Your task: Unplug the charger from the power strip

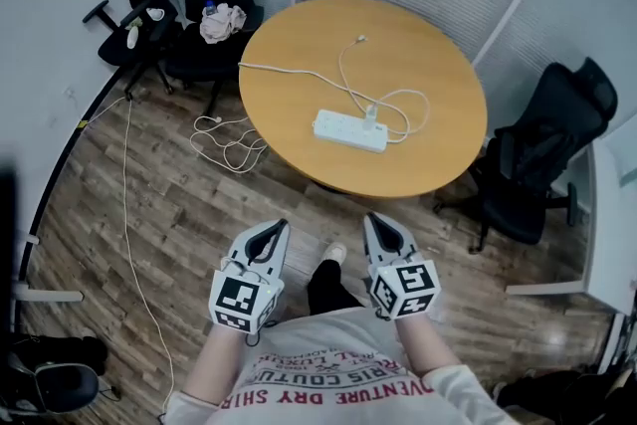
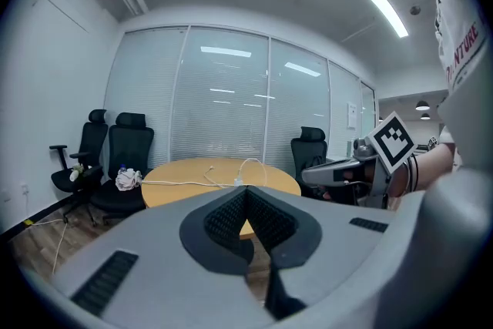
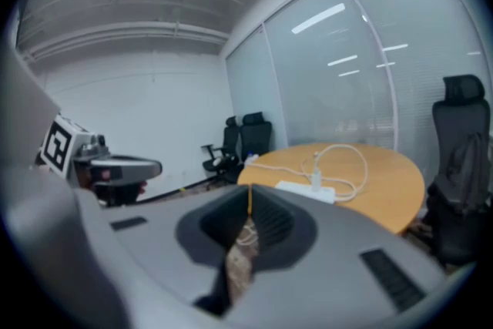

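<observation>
Head view: the charger (image 1: 370, 112) sits plugged into the power strip (image 1: 348, 130), mid-frame on the round desk (image 1: 299, 45). The left hand-held gripper (image 1: 271, 234) and right hand-held gripper (image 1: 381, 229) are low in frame, well short of it.

Left gripper view: jaws pressed together, empty.

Right gripper view: likewise closed on nothing and aimed deskward, presumably for the approach.

Round light-wood table (image 1: 299, 55) sits upper centre of frame, and on it a white oblong power strip (image 1: 343, 129), small white charger (image 1: 370, 112) plugged in, thin white cable (image 1: 343, 75) looping across.

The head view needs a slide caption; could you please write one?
Left gripper and right gripper, both shut, face a round table with a charger in its power strip.
</observation>
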A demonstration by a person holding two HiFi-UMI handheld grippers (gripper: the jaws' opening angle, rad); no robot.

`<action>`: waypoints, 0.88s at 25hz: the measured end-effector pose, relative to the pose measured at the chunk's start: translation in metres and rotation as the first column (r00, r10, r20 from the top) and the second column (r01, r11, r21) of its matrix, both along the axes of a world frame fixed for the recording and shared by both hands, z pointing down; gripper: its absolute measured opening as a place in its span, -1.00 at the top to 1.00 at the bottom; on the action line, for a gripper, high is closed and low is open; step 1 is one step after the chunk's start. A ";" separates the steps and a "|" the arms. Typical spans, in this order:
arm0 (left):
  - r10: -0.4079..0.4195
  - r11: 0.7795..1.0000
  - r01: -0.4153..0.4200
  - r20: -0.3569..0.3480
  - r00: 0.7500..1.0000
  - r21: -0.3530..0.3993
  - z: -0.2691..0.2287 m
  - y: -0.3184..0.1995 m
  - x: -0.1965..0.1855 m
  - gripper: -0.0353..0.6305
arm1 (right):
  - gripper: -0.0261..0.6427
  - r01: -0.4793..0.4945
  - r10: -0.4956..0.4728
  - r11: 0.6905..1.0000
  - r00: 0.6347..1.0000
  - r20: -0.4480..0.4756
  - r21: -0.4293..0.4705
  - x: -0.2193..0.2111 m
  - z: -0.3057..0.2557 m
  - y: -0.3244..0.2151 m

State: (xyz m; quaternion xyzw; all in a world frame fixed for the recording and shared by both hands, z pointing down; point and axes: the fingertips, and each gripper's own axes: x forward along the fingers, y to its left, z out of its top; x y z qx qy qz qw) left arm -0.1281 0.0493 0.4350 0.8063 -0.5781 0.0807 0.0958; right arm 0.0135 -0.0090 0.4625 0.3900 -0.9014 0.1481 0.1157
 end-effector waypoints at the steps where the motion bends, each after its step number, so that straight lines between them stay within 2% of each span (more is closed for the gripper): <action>1: 0.002 1.000 -0.002 0.003 1.000 -0.003 0.000 -0.017 -0.002 0.80 | 0.83 -0.003 0.003 1.000 1.000 0.002 -0.001 -0.002 0.001 -0.019; 6: -0.004 1.000 0.004 0.006 1.000 -0.006 -0.004 -0.110 -0.014 0.80 | 0.83 -0.037 0.037 0.999 0.999 0.010 -0.015 -0.004 0.002 -0.113; 11: 0.025 1.000 -0.025 0.021 0.999 0.001 -0.007 -0.191 -0.006 0.80 | 0.83 -0.059 0.059 0.998 0.998 0.016 -0.027 0.005 0.007 -0.189; 15: 0.057 0.998 -0.057 0.025 0.998 -0.009 -0.004 -0.232 0.000 0.80 | 0.83 -0.096 0.097 0.994 0.995 0.012 -0.046 0.014 0.012 -0.226; 22: 0.172 0.985 -0.171 0.022 0.985 -0.035 0.021 -0.286 0.007 0.80 | 0.83 -0.189 0.186 0.978 0.982 -0.036 -0.093 0.025 0.036 -0.254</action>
